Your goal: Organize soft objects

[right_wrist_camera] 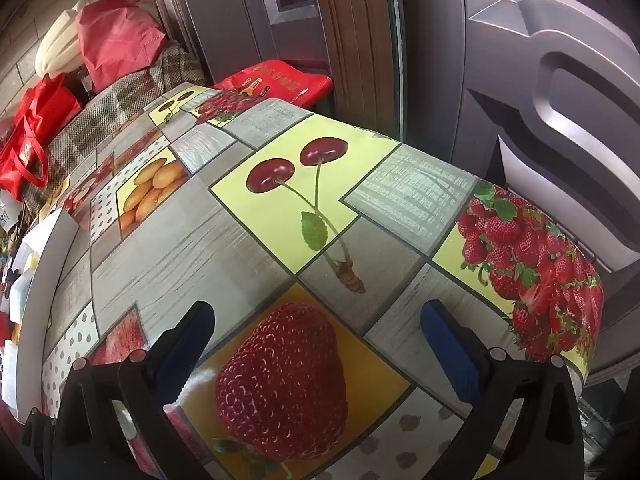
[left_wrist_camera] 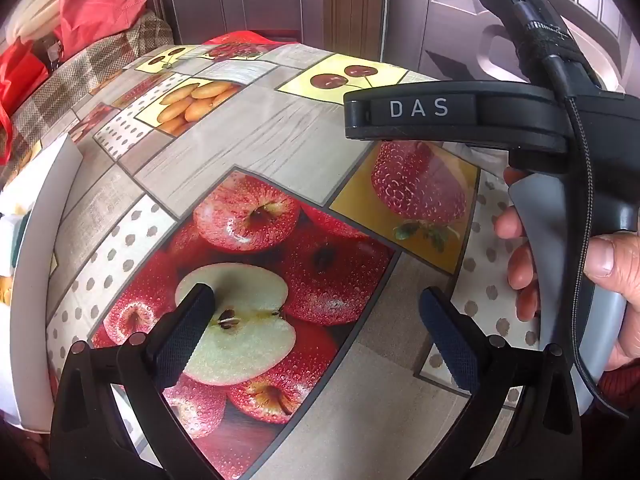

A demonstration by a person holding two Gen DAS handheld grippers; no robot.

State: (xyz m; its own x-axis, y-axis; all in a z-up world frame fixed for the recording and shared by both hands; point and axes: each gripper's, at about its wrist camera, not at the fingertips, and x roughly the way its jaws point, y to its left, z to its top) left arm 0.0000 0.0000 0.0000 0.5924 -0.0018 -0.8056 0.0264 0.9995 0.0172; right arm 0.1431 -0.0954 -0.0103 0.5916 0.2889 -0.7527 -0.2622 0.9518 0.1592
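My left gripper [left_wrist_camera: 316,296] hangs open over the apple print of the fruit-patterned tablecloth [left_wrist_camera: 280,128], with nothing between its fingers. My right gripper [right_wrist_camera: 318,310] is open too, above the big strawberry print of the same tablecloth [right_wrist_camera: 180,240], also with nothing in it. In the left wrist view the black body of the right tool [left_wrist_camera: 460,114] reaches in from the right, held by a hand [left_wrist_camera: 612,264]. A white box [left_wrist_camera: 36,240] stands at the table's left edge. Its contents [right_wrist_camera: 20,292] are pale white and yellow pieces, too cropped to identify.
Red bags [right_wrist_camera: 116,36] and a cream bundle [right_wrist_camera: 56,48] are piled on a plaid-covered surface [right_wrist_camera: 120,108] at the far left. Another red bag [right_wrist_camera: 280,78] lies past the table's far end. A dark panelled door [right_wrist_camera: 540,80] rises close behind the table's right edge.
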